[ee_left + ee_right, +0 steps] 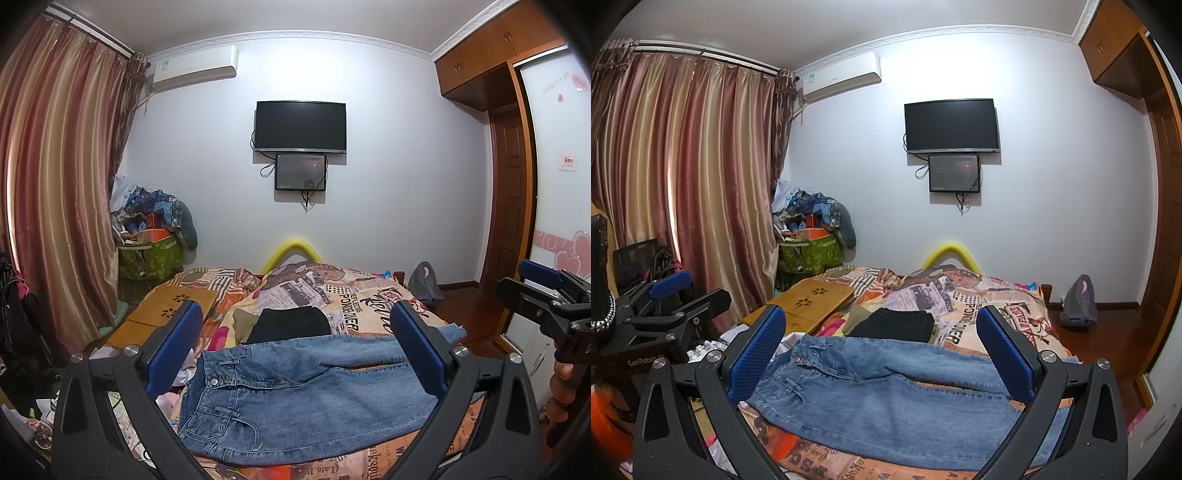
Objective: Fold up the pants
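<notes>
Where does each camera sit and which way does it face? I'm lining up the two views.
Left wrist: on the left gripper, facing the far wall over the jeans; its open blue fingers, the right gripper and a hand show.
Right wrist: on the right gripper, facing likewise; its open fingers and the left gripper show.
Shared: jeans, black garment, TV.
</notes>
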`<state>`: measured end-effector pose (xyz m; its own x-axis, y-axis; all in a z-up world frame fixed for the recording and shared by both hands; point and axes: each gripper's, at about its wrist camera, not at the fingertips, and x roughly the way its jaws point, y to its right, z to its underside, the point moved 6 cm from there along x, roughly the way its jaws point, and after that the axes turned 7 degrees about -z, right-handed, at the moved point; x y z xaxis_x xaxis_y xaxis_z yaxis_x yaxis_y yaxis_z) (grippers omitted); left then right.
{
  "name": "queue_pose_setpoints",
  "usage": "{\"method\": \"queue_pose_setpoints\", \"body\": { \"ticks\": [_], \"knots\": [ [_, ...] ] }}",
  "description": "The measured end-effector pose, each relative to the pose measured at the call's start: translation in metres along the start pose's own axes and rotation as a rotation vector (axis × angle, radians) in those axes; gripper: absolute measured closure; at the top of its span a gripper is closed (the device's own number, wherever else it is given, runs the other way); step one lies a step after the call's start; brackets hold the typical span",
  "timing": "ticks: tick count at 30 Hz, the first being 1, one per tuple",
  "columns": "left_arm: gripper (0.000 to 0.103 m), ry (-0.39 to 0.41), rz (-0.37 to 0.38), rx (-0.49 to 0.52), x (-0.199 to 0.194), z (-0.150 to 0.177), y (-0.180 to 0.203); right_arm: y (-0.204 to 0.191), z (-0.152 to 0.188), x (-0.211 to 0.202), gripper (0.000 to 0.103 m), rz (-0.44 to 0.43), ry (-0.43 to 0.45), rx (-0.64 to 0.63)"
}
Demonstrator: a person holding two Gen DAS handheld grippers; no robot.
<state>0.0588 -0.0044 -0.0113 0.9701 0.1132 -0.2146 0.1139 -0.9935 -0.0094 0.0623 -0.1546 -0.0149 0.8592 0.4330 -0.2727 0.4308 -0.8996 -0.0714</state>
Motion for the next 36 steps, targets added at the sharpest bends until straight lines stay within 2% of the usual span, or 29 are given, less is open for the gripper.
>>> {"method": "queue_pose_setpoints", "body": {
  "ticks": [11,21,24,28,36],
  "knots": [
    [0.0,-0.002,0.0,0.0,0.001,-0.001,0.0,0.001,0.001,0.001,0.0,-0.001,-0.004,0.008],
    [0.0,-0.026,0.001,0.015,0.021,0.004,-0.002,0.013,0.008,0.012,0.0,0.005,-0.03,0.029],
    [0.0,-0.042,-0.017,0.026,0.039,0.006,-0.008,0.02,0.011,0.019,0.0,0.012,-0.041,0.031],
    [0.0,-0.107,-0.035,0.016,0.076,0.01,-0.024,0.036,0.017,0.033,0.0,0.041,-0.05,0.026],
    [0.0,-0.191,-0.133,0.047,0.161,0.021,-0.071,0.084,0.036,0.08,0.0,0.069,-0.16,0.052]
  ]
}}
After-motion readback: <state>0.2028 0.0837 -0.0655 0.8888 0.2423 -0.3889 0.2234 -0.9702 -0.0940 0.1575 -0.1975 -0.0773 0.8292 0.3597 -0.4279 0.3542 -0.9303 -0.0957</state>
